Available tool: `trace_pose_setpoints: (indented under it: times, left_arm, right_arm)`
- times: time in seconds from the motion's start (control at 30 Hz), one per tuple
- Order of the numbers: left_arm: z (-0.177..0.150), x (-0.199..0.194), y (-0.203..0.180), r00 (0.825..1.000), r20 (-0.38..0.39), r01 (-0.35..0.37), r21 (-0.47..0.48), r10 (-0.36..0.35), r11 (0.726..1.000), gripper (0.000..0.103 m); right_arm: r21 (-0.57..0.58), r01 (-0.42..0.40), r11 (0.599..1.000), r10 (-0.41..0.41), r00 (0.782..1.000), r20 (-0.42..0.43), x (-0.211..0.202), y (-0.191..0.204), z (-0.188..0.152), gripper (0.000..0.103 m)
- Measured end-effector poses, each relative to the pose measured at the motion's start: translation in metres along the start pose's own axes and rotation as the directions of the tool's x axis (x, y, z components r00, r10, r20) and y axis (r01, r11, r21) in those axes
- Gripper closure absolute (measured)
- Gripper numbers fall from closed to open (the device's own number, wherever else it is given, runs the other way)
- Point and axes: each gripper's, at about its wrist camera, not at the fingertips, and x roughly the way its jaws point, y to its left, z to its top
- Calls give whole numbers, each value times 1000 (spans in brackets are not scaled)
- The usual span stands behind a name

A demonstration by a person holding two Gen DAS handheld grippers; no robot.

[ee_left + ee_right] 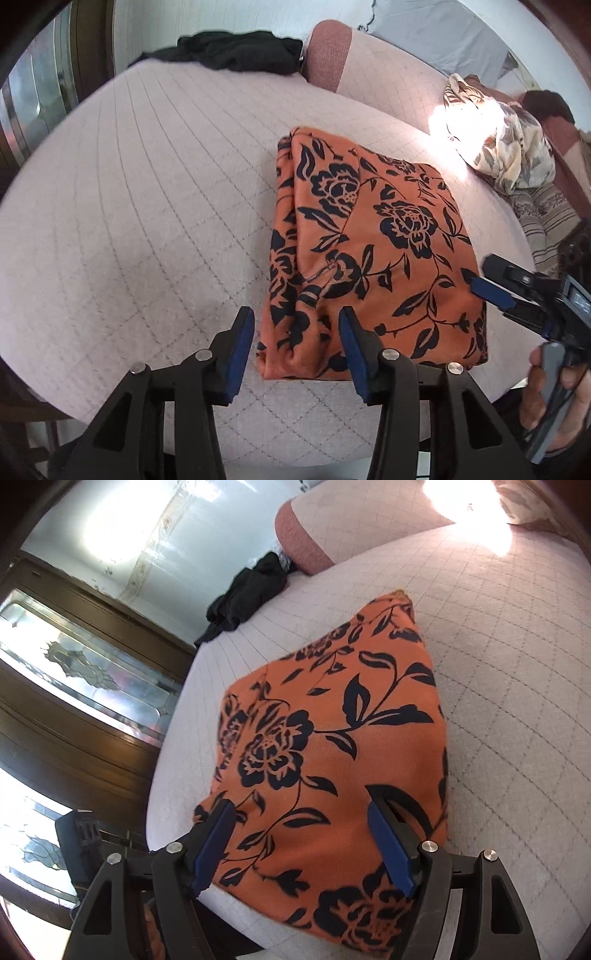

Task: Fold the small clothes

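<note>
orange floral garment (373, 251): lying folded into a rough rectangle on the quilted bed (147, 206), sitting centre to right of centre in the left wrist frame; folded edges are bunching along its left side; black flower and leaf print facing up. In the right wrist frame it is filling the centre and lower middle (332, 746).
left tool (297, 343): hanging over the near left corner of the garment, jaws standing apart, nothing pinched; blue pads (240, 354) are showing on both fingers, the left finger over bare quilt, the right finger over the garment's near edge. Whether the pads are touching cloth, I cannot tell.
right tool (301, 845): jaws spread wide, straddling the near part of the garment; cloth is lying between the fingers but the pads are not pressing on it. In the left wrist frame it is entering from the right edge (495, 291), tip over the garment's right side.
hand (554, 406): gripping the right tool's handle, lower right of the left wrist frame.
black clothing (236, 51): lying crumpled at the far edge of the bed, top centre-left; well apart from the orange piece.
pink bolster (328, 51): sitting just right of the black clothing.
cream floral cloth (498, 147): heaped at upper right, partly washed out by sunlight.
wooden door with glass panels (74, 686): filling the left of the right wrist frame.
</note>
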Motion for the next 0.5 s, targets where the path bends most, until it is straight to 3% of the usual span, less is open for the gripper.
trace_pose_setpoints:
  times: [0.23, 0.5]
  left_arm:
    - [-3, -4, -28, 997, 25, -67, 36, 66, 997, 52]
    - [-7, -15, -41, 996, 55, -74, 55, 71, 996, 46]
  right_arm:
    - [-6, 7, 1000, -6, 999, 38, -36, -5, -42, 26]
    - [45, 14, 999, -16, 999, 45, -47, -23, -58, 25]
